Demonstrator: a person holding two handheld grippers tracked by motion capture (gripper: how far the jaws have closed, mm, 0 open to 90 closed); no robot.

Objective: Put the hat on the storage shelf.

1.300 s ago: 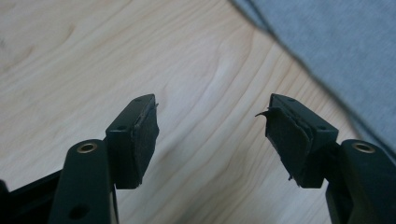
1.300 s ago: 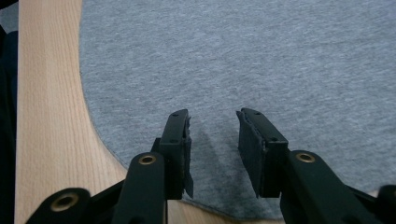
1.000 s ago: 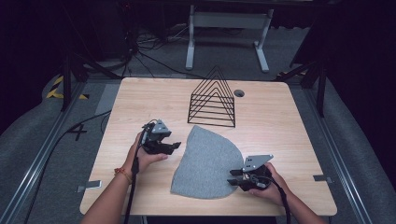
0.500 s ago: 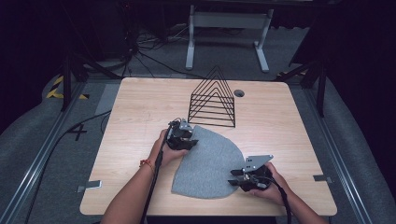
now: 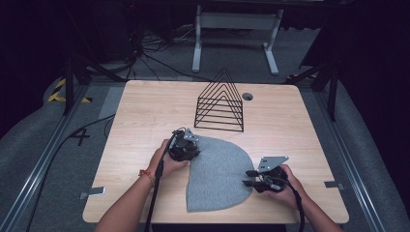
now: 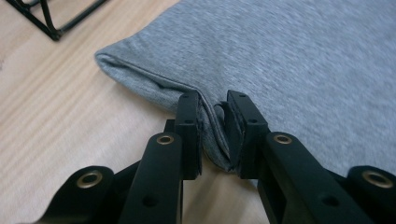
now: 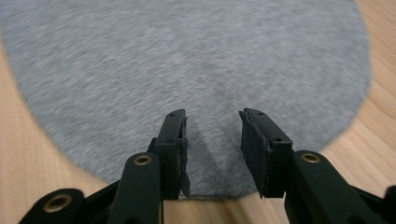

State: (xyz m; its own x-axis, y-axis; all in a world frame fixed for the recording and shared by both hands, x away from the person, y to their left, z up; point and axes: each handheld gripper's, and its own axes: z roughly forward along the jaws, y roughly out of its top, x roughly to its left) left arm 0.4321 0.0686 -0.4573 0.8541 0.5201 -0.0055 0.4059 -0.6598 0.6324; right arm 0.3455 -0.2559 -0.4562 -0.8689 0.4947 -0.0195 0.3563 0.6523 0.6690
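Dim lab or studio, wooden table (image 5: 145,111), floor cables (image 5: 159,60), metal stand (image 5: 234,29)

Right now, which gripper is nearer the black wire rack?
Left. The left gripper grips the folded grey cloth just in front of the black wire rack; the right gripper sits at the cloth's near right edge.

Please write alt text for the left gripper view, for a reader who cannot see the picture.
The left gripper pinches the folded edge of a grey cloth between its two black jaws, near the cloth's corner. The cloth lies on a light wooden table; part of a black wire rack shows at the upper left.
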